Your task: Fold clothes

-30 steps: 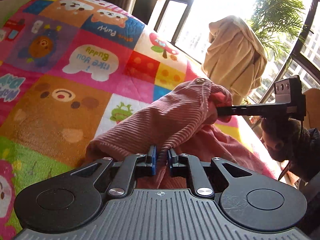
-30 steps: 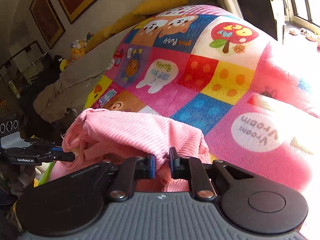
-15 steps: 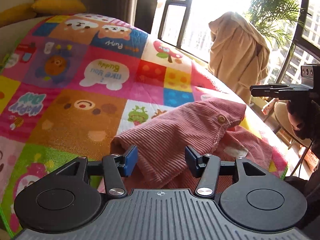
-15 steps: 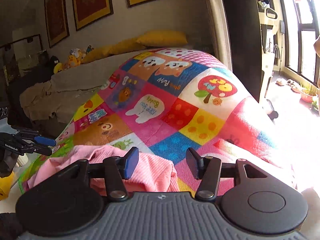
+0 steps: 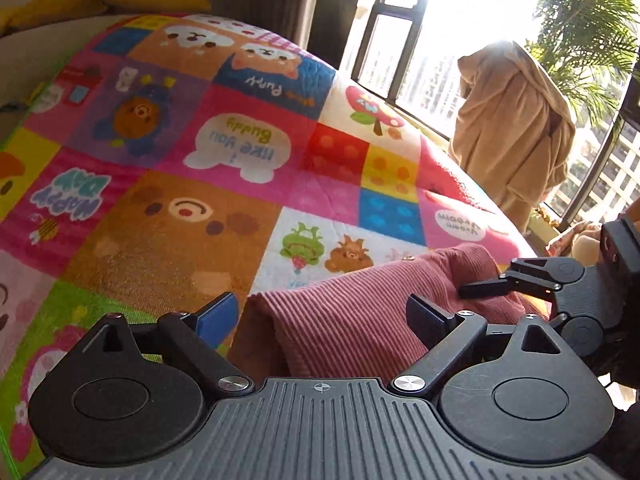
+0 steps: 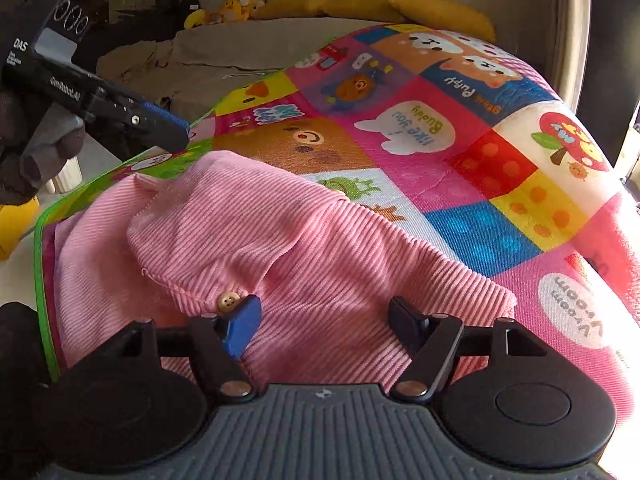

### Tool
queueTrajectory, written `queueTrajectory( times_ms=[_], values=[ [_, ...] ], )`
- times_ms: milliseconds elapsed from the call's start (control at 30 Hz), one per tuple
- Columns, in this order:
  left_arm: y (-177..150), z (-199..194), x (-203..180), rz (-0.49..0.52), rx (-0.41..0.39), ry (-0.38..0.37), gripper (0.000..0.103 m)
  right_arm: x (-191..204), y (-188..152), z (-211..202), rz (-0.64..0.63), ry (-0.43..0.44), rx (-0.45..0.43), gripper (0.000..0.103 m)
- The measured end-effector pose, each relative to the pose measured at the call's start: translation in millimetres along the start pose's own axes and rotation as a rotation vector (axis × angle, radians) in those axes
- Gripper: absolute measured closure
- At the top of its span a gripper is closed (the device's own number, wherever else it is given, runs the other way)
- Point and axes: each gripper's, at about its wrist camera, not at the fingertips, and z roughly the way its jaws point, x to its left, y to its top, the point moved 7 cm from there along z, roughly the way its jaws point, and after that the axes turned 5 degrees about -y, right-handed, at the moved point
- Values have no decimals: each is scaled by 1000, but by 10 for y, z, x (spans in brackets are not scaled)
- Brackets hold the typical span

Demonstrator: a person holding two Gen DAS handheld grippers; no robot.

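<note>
Sunlit windows [image 5: 404, 52] fill the upper right of the left wrist view, beyond a bed covered by a bright patchwork cartoon quilt [image 5: 224, 208]. We see the pink ribbed corduroy garment [image 6: 304, 248] lying bunched at the quilt's near green-trimmed edge [image 6: 40, 280], low in both views, one pale button [image 6: 228, 301] showing. Our left gripper [image 5: 324, 318] has its jaws opening, spread to either side of the cloth without pressing on it. Our right gripper [image 6: 324, 320] is likewise opening above the garment, gripping nothing. Past the garment, most of the quilt lies flat and uncovered toward the yellow pillows [image 6: 440, 12].
</note>
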Motion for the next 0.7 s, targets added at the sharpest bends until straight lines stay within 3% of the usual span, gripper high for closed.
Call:
queueTrajectory(
  times_ms=[67, 200, 233, 367, 433, 567, 700],
  values=[
    [-58, 26, 35, -11, 9, 16, 8, -58, 164, -157, 14, -41, -76, 15],
    [-85, 93, -32, -20, 6, -1, 7, -69, 446, -204, 12, -122, -195, 4],
    [-85, 115, -70, -19, 6, -13, 6, -49, 470, -111, 17, -127, -191, 4],
    [-106, 118, -132, -28, 10, -35, 6, 54, 148, 361, -3, -140, 0, 4],
    [-139, 84, -104, -52, 12, -50, 6, 70, 5, 301, -15, -114, -5, 4],
    [-240, 37, 36, -131, 17, -89, 6, -234, -46, -212, 153, 25, -37, 3],
    [-287, 122, 163, -265, 16, -193, 6, -765, -105, -344, 415, 64, -23, 2]
  ],
)
